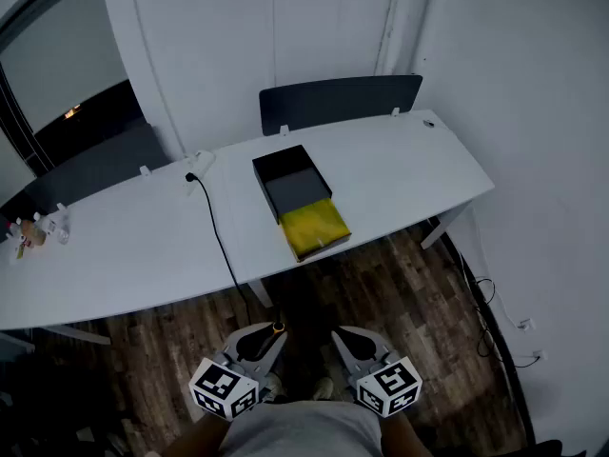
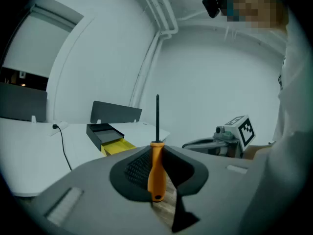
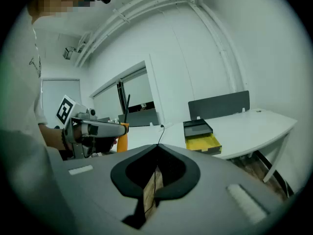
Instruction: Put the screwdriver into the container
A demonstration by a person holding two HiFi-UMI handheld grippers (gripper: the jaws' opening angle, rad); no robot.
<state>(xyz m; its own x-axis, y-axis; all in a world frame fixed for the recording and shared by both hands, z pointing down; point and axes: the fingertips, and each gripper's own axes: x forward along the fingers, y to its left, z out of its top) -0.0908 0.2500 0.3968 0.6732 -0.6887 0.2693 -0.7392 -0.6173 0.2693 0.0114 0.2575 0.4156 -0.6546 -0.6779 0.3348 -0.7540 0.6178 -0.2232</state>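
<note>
Screwdriver (image 2: pixel 156 168), one, stands upright in the left gripper (image 1: pixel 265 339), whose pads are clamped on its orange handle. In the head view only the handle's end shows; the shaft is lost against the dark floor (image 1: pixel 400 293). The two grippers are held low, side by side, jaws pointing toward the table (image 1: pixel 400 169). The right gripper (image 1: pixel 354 343) is closed on nothing. One black container (image 1: pixel 290 190), its yellow drawer (image 1: pixel 314 228) drawn out, sits on the table, well apart from the screwdriver.

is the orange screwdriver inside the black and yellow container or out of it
Out. The orange-handled screwdriver stands upright, clamped in the left gripper, away from the black-and-yellow container on the white table.
</note>
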